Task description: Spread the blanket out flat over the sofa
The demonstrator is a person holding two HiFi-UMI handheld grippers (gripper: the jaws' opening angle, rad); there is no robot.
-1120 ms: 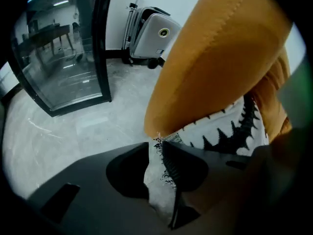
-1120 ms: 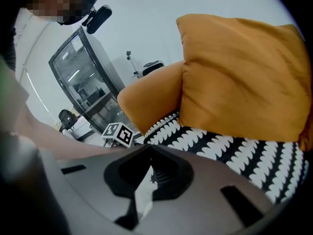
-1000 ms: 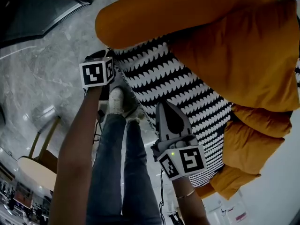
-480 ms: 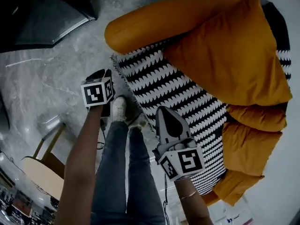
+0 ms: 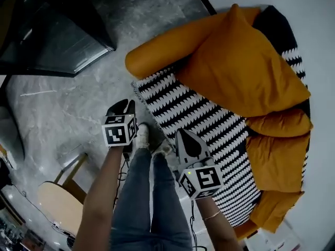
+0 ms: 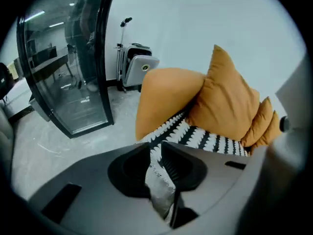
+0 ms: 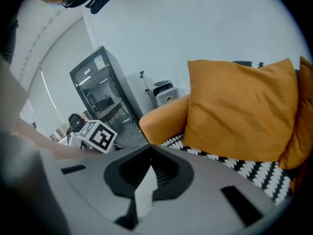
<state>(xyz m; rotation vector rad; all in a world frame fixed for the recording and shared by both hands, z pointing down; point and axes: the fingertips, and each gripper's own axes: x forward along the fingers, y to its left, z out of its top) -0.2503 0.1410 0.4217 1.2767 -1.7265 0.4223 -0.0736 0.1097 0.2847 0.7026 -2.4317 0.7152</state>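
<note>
My left gripper (image 6: 156, 155) is closing on the edge of the black-and-white zigzag knitted blanket (image 5: 199, 109); my right gripper (image 7: 146, 175) clamps it too. I should pull evenly, taut across the orange fabric sofa (image 5: 167, 46).

A lounge corner, perhaps in an office or showroom rather than a home: an orange sofa (image 5: 167, 43) with matching cushions (image 5: 238, 69) and a black-and-white blanket (image 5: 193, 114) stands against a plain white wall (image 5: 316, 30) on a polished grey stone floor (image 5: 68, 109), with a tall glass-doored cabinet (image 6: 63, 72), a grey case (image 6: 139, 68) and a wooden chair (image 5: 57, 203) close by
</note>
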